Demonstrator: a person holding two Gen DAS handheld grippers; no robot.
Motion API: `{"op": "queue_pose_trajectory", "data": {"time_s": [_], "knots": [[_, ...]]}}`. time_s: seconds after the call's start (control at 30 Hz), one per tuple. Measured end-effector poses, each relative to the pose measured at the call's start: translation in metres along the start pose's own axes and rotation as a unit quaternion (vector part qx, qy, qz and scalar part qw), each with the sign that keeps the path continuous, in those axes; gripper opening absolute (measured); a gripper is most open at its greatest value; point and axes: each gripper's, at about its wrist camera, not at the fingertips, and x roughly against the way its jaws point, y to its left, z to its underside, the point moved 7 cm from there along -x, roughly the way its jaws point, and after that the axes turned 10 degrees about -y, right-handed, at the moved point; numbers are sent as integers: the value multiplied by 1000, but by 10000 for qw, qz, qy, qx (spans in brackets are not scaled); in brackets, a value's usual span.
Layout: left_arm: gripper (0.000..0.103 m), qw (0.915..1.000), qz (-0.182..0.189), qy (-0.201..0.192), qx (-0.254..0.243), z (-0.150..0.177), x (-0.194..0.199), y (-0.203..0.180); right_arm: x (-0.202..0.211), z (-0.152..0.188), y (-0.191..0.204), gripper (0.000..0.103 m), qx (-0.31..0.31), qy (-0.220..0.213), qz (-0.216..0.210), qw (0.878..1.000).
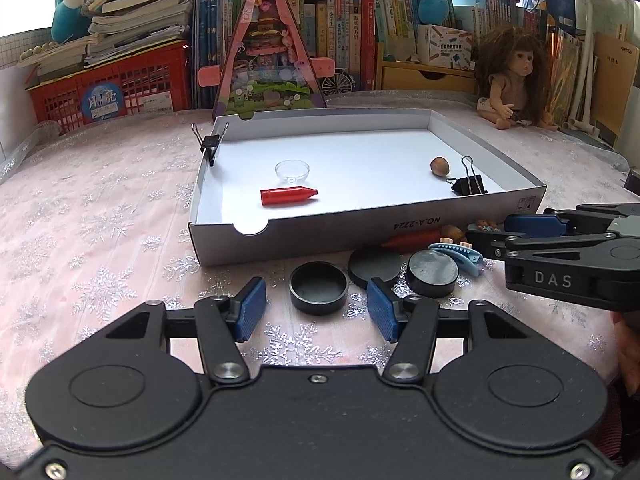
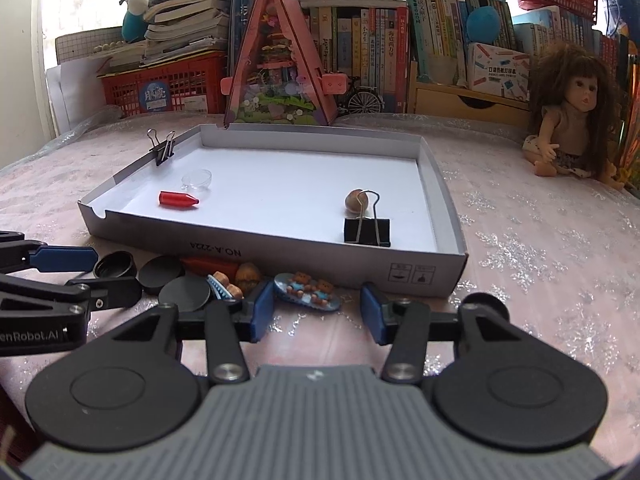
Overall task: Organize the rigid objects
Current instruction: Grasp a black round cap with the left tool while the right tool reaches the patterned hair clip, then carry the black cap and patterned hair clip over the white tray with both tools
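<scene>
- My left tongs (image 1: 316,310) are spread wide and hold nothing; the open black cap (image 1: 318,287) sits on the counter (image 1: 100,240) just ahead, between the pads.
- My right tongs (image 2: 317,312) are equally wide and empty, with the bear clip (image 2: 308,286) just ahead.
- Box (image 2: 280,252) lies beyond both, holding red tube (image 2: 178,199), dish (image 2: 197,179), nut (image 2: 356,201) and binder clip (image 2: 367,231).

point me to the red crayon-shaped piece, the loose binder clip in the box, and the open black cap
red crayon-shaped piece (image 1: 286,196): left wrist view, mid-barrel.
loose binder clip (image 2: 367,232): right wrist view, black body below the wire handles.
open black cap (image 1: 318,287): left wrist view, hollow inside of the cup.
</scene>
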Motion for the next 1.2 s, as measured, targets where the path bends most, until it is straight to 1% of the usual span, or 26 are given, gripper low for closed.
{"op": "queue_pose_trajectory", "data": {"time_s": [0.1,0.2,0.27,0.3,0.33,0.37,0.4,0.53,0.7,0.97,1.1,1.2], "knots": [[51,10000,22,-27,-3,0,0,-1,-2,0,5,54,91,-53,83,9999],[45,10000,34,-52,-1,1,0,-2,-3,1,7,54,90,-83,109,9999],[39,10000,55,-60,3,1,1,-2,-3,1,8,53,52,-92,104,9999],[37,10000,69,-62,1,1,1,-3,-3,1,8,52,20,-91,107,9999],[32,10000,73,-68,-2,0,1,-3,-2,1,7,49,-21,-90,117,9999],[30,10000,58,-77,-2,0,1,-3,-2,1,7,43,-61,-95,117,9999],[30,10000,45,-78,6,0,1,-3,-1,1,6,41,-98,-106,132,9998],[30,9999,36,-32,101,-1,2,0,1,-1,2,40,-285,-127,136,9994],[30,9997,38,-89,240,-7,7,5,6,-5,-4,40,-256,-225,212,9992],[30,9994,50,-240,235,-15,16,5,13,-11,-19,40,-326,-376,429,9978],[30,9993,129,-259,223,-20,19,5,17,-14,-25,40,-378,-458,490,9970],[30,9991,94,-357,196,-26,22,7,19,-17,-28,40,-384,-520,535,9965]]}}
